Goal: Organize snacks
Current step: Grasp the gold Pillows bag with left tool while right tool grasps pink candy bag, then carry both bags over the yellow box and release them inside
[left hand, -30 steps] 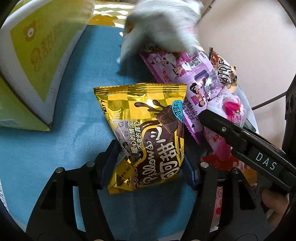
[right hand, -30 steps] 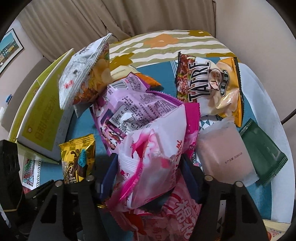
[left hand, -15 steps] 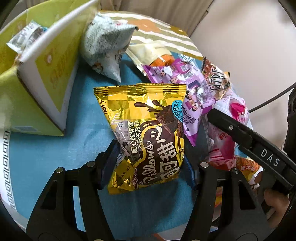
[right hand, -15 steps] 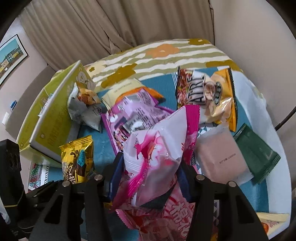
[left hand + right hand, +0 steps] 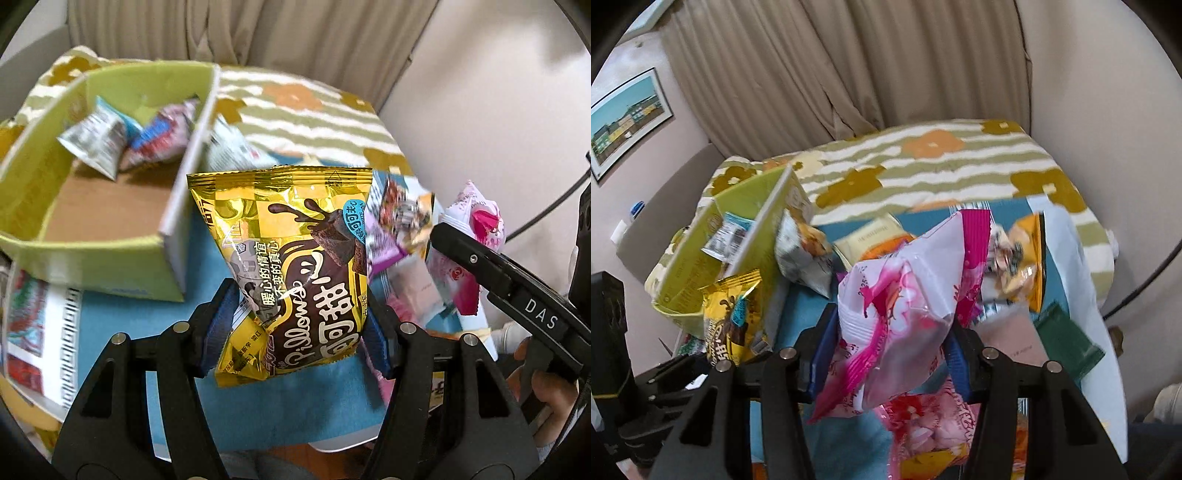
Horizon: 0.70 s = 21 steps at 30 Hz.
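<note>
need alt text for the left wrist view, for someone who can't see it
The left gripper holds a gold chocolate snack packet above a blue cloth. To its left sits an open green box with a few small packets inside. At right, the right gripper holds a pink and white packet.

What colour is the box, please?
Lime green box with a brown cardboard floor, clearest in the left wrist view.

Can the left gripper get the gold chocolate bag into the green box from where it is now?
Probably yes. The left gripper is shut on the gold chocolate bag, held clear above the blue cloth. The green box sits beside it, open-topped, only two small packets at its far end.
</note>
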### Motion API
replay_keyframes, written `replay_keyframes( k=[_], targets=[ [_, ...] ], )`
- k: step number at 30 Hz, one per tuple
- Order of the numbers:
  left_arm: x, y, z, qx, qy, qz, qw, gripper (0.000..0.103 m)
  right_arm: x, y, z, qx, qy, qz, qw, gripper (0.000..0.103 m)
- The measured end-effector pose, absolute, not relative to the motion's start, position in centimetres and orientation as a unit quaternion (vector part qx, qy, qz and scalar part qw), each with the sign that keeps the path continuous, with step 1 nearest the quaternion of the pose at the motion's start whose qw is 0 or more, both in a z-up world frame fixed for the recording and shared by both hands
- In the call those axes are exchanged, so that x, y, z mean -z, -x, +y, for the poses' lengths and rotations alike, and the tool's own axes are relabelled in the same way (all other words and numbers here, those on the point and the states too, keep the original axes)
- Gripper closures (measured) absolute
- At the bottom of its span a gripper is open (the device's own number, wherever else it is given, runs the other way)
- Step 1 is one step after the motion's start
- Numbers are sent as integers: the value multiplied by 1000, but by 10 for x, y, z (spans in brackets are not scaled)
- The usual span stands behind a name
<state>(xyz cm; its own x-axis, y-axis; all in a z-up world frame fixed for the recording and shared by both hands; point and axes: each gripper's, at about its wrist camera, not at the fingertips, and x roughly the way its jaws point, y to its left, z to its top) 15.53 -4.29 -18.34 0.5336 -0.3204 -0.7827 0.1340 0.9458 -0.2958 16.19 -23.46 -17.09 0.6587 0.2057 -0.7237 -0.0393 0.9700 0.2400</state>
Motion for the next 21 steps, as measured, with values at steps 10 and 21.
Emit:
replay_keyframes(
  k=[10, 21],
  targets=[
    [114, -175, 37, 100, 97, 421, 896, 43, 101, -174, -170, -128, -64, 369, 918, 54],
    [102, -235, 156, 66, 68, 446, 890, 43, 87, -220, -61, -187, -71, 372, 906, 54]
  ],
)
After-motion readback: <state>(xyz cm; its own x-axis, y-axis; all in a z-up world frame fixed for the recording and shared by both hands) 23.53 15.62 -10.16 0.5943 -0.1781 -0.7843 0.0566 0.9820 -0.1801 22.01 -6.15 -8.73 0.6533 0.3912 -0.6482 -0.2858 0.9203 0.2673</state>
